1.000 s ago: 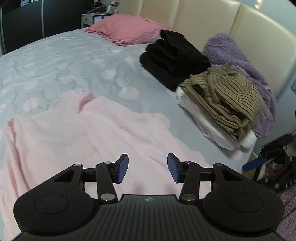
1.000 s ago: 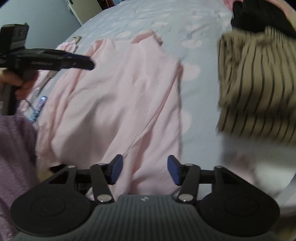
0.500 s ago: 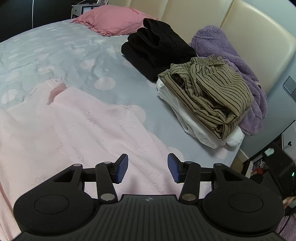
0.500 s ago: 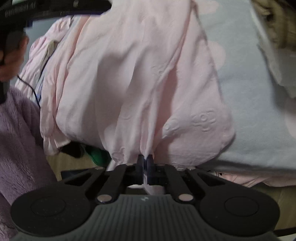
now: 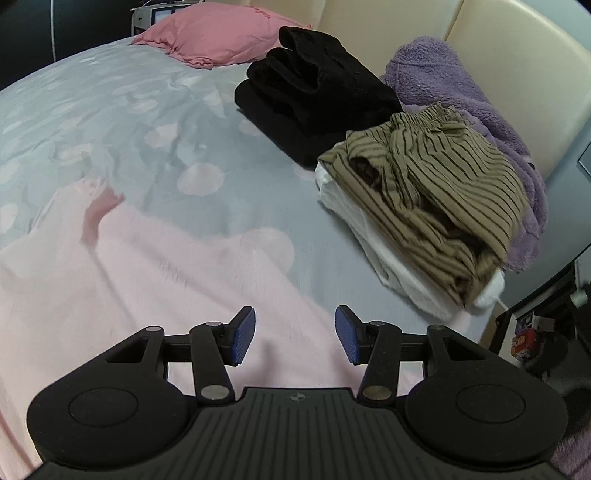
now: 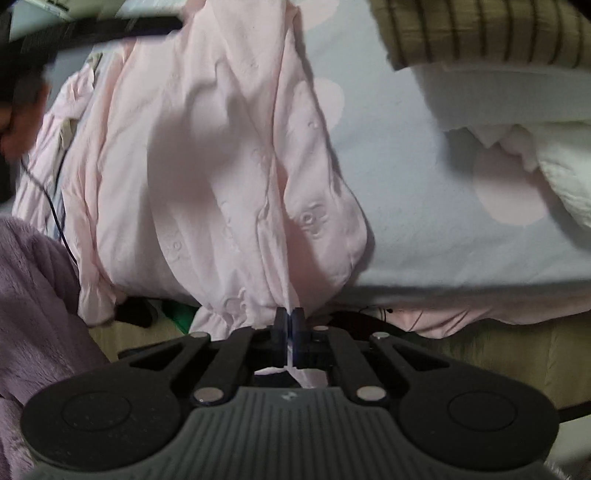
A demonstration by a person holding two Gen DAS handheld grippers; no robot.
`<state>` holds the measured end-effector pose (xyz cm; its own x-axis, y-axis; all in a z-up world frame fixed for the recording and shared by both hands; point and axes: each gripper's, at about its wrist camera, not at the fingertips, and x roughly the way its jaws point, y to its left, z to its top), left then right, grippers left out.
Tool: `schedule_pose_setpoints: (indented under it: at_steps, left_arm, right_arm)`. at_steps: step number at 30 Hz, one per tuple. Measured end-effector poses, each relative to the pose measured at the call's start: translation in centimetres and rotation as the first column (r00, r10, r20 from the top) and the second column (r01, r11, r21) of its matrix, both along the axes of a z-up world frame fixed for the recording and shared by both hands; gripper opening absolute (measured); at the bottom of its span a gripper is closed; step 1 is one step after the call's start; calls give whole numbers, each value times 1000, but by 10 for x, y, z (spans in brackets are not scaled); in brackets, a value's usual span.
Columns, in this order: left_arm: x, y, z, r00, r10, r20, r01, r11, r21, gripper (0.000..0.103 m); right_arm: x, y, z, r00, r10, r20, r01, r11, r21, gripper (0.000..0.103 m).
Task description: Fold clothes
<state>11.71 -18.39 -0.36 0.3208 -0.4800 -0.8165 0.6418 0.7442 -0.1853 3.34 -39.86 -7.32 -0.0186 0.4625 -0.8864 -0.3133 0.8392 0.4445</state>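
A pale pink garment point(image 5: 122, 280) lies spread over the near part of the bed, its lower hem hanging over the bed's edge point(image 6: 207, 206). My left gripper point(image 5: 294, 335) hovers open just above the pink cloth, with nothing between its blue pads point(image 5: 244, 334). My right gripper point(image 6: 289, 325) is shut on the pink garment's hem at the bed's edge; a strip of cloth runs between the pads. The left gripper's dark body point(image 6: 92, 31) shows blurred at the top left of the right wrist view.
On the bed's far right sits a striped brown garment point(image 5: 436, 184) on white folded cloth point(image 5: 388, 258), beside a black pile point(image 5: 314, 96) and purple fleece point(image 5: 472, 103). A pink pillow point(image 5: 221, 37) lies at the head. Purple fleece point(image 6: 33, 295) fills the lower left in the right wrist view.
My right gripper came down to the hem at the bed's edge and shut on it. The left gripper slid toward the garment's right side, staying open.
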Motion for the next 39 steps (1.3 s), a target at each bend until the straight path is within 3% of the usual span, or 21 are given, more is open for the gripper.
schedule_pose_setpoints:
  at_steps: [8,11,15,16,21,24,26,27,30,32,35,39]
  left_arm:
    - [57,-42,-37,988,125,-96,-117,990,83,47]
    - [70,-44,-56,974,179,-141,-167,981,97,40]
    - [74,-42,-72,970,200,-140,-188,978,95,1]
    - [74,-40,-71,971,209,-117,-199,976,93,0]
    - [72,-25,-48,977,202,-76,-207,976,-67,0]
    - [74,-30,-47,983,166,-79,-169,985,-33,0]
    - [74,-33,-46,986,156,-67,-157,987,-15,1]
    - [73,-33,-44,985,159,-63,-160,987,-16,8]
    - [69,-32,-38,985,154,-76,-155,988,-10,37]
    - [68,-33,-33,983,165,-81,-165,986,12,45]
    - [70,-43,-34,979,165,-119,-160,986,52,46]
    - [70,-55,-46,969,172,-179,-156,983,101,45]
  right_arm:
    - [3,-7,8,1000,4,16,-4,1000,25,3]
    - [0,-4,6,1000,24,20,-24,999,26,3]
    - [-3,-7,7,999,33,28,-34,999,31,3]
    - [-4,-8,9,999,36,32,-37,999,32,3]
    - [-10,-16,18,997,24,69,-26,999,32,2]
    - [-6,-19,14,998,-5,67,6,1000,-14,3]
    - [-3,-18,8,999,-7,40,8,999,-35,8]
    - [-3,-17,7,999,-10,31,11,999,-34,10]
    - [-2,-23,12,996,-50,68,51,999,-12,51]
    - [-1,-26,17,992,-78,100,77,997,17,52]
    - [3,-26,20,984,-102,148,99,995,29,55]
    - [13,-24,15,976,-135,171,131,991,35,67]
